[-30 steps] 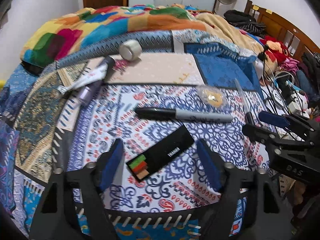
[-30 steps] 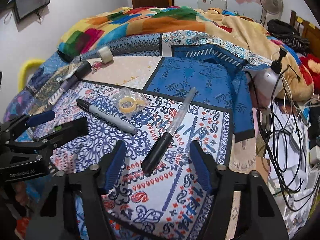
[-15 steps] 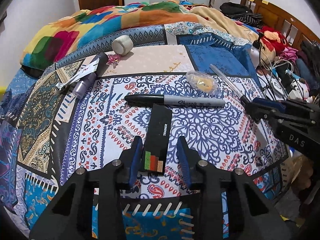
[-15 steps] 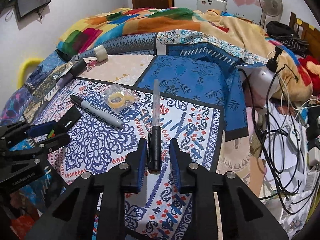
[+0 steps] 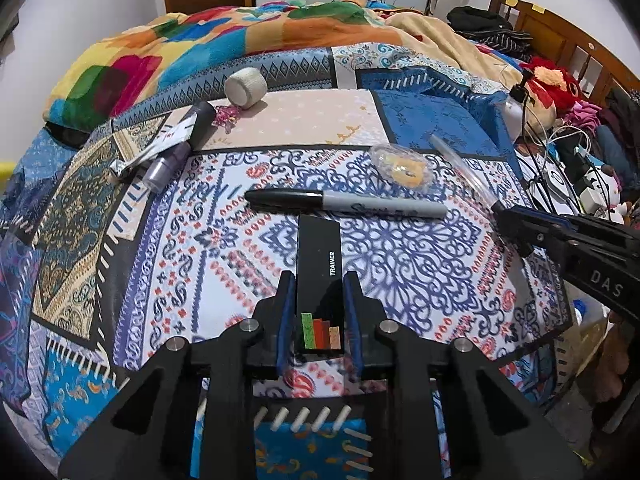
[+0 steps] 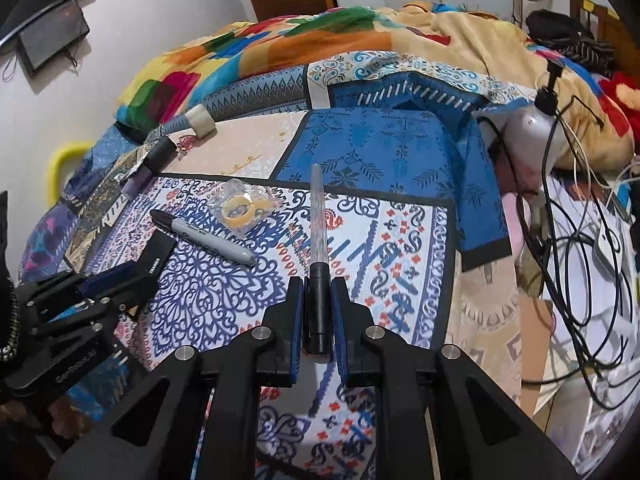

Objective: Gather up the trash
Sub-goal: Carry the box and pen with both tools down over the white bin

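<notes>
On the patterned bedspread (image 5: pixel 400 264) lies a black box (image 5: pixel 318 248) marked TRAINER, with coloured stripes at its near end. My left gripper (image 5: pixel 319 280) is closing on that end, and its blue pads touch both sides of the box. In the right wrist view, a pen (image 6: pixel 318 216) with a clear barrel and a black cap points away from me. My right gripper (image 6: pixel 316 282) is closing on the cap, pads against it. A black-and-grey marker (image 5: pixel 348 206) and a yellow tape roll in clear wrap (image 5: pixel 404 166) lie just beyond the box.
A white tape roll (image 5: pixel 245 86) and a purple tube (image 5: pixel 164 164) lie at the far left of the spread. A multicoloured blanket (image 5: pixel 200 48) is heaped behind. To the right are tangled cables (image 6: pixel 580 260) and a white spray bottle (image 6: pixel 528 132).
Both grippers went from wide open to closed, the left around the black box and the right around the pen's cap. Box and pen now lie straight between the fingers.
</notes>
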The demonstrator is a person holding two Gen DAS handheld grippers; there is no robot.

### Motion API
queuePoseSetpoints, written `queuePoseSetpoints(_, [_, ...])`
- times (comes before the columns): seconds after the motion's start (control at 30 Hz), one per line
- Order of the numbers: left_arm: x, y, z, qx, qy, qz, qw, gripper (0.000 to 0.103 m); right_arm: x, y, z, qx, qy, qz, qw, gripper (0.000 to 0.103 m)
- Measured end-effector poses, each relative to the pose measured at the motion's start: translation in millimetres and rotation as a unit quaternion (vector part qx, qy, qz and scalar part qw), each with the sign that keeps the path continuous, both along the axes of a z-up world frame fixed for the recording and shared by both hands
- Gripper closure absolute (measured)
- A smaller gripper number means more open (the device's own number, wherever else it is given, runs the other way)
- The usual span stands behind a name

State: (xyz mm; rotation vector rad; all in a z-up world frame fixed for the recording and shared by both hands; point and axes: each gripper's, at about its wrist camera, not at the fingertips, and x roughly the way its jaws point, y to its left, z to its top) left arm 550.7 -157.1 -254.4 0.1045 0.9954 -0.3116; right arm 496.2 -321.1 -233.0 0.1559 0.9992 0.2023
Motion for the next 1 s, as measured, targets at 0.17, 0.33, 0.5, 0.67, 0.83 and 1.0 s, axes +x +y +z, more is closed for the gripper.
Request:
queuePoseSetpoints(0.17, [-19.2,-4.9,11.0,-0.009,0.001,0.0,1.0,0.08,-13.5,-1.1,14.2,0.0,-0.009,0.0,1.0,0.09])
queuePoseSetpoints(0.33, [-40.3,-3.2,39.1,-0.023,-0.013,0.01,0.9996,0.08,-30.2,-3.0,42.1,0.001,-0.03,0.0,1.0,0.09])
queuePoseSetpoints(0.5, [-63.0,3.9,79.5,-0.031,-0.04,0.021,0.9985,0.08,-48.2,-1.0,74.8,0.005,-0.057,0.003,0.998,0.09])
queuePoseSetpoints(0.67, [-94.1,13.9,122.0,-0.035,-0.076,0.03,0.996,0.08,-71.3,4.2,110.7,0.012,-0.091,0.009,0.996,0.09])
queuePoseSetpoints(0.83, [-133.9,21.8,159.2,-0.016,-0.117,0.041,0.9922,0.08,-98.7,10.1,146.5,0.02,-0.124,0.018,0.992,0.09])
queuePoseSetpoints(1.0, [-173.7,31.5,185.1,-0.016,-0.146,0.045,0.9882,0.08,-128.5,17.8,177.7,0.03,-0.153,0.032,0.987,0.09])
